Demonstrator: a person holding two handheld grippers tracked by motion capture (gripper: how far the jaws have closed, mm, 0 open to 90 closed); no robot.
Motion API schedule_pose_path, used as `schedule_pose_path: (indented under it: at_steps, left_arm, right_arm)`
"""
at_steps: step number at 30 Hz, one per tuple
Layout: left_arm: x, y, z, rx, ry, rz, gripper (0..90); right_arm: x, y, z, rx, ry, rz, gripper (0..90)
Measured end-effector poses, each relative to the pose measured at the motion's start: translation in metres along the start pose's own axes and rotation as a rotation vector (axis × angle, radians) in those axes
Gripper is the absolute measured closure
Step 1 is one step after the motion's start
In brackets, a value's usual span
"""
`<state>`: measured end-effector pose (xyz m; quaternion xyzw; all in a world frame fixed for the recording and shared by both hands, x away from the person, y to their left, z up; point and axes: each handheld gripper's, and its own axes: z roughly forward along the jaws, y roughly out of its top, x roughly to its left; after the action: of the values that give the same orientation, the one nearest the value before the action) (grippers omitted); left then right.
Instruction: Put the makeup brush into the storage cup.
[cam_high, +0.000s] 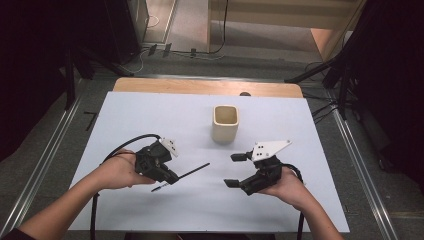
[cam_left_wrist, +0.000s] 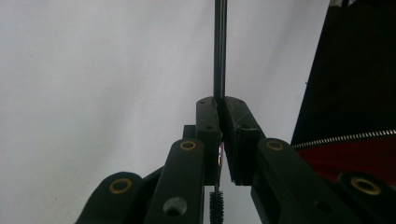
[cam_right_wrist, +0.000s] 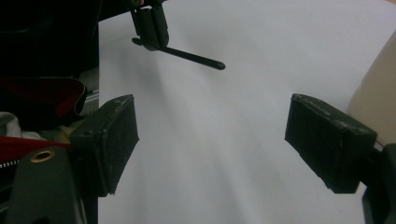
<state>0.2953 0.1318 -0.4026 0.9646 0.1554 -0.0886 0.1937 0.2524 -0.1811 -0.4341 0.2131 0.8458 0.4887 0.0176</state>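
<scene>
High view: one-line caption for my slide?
Left gripper clamps a thin black brush; right gripper open beside a cream cup.

Both grippers are black: the left gripper (cam_high: 170, 176) and right gripper (cam_high: 235, 170) each carry a grey three-cornered plate dotted with small holes, and a black cable trails from each. Brass-ringed pivots sit in the jaw links; the pads are blocky and scuffed. The forearms are bare

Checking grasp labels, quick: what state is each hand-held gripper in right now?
Left hand-held gripper: shut on a thin black brush, clamped near the bristle end.
Right hand-held gripper: open, nothing between its jaws, beside the cup.
</scene>
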Motion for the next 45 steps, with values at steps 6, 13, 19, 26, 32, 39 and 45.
schedule_pose_path:
  at_steps: [6, 13, 19, 26, 32, 39, 45]
  left_arm:
    - [0.000, 0.006, -0.001, 0.032, 0.000, 0.025, 85.4]
    - [-0.001, 0.009, 0.000, 0.047, -0.030, 0.066, 85.4]
    - [-0.003, 0.015, 0.002, 0.096, -0.029, 0.097, 85.4]
    - [-0.004, 0.018, 0.002, 0.128, -0.042, 0.129, 85.3]
    - [-0.004, 0.022, 0.002, 0.154, -0.050, 0.144, 85.3]
    - [-0.008, 0.025, 0.003, 0.192, -0.064, 0.166, 85.3]
    - [-0.010, 0.028, 0.003, 0.202, -0.077, 0.168, 85.3]
  right_arm:
    - [0.000, 0.008, 0.006, 0.050, 0.018, -0.028, 18.2]
    - [-0.001, 0.021, 0.013, 0.125, 0.038, -0.087, 17.4]
    - [-0.001, 0.029, 0.020, 0.198, 0.087, -0.113, 17.4]
    - [-0.001, 0.038, 0.032, 0.255, 0.139, -0.090, 17.4]
    - [-0.001, 0.045, 0.040, 0.298, 0.157, -0.105, 17.9]
    - [0.000, 0.050, 0.046, 0.330, 0.165, -0.125, 24.3]
    - [0.001, 0.051, 0.054, 0.344, 0.189, -0.149, 28.4]
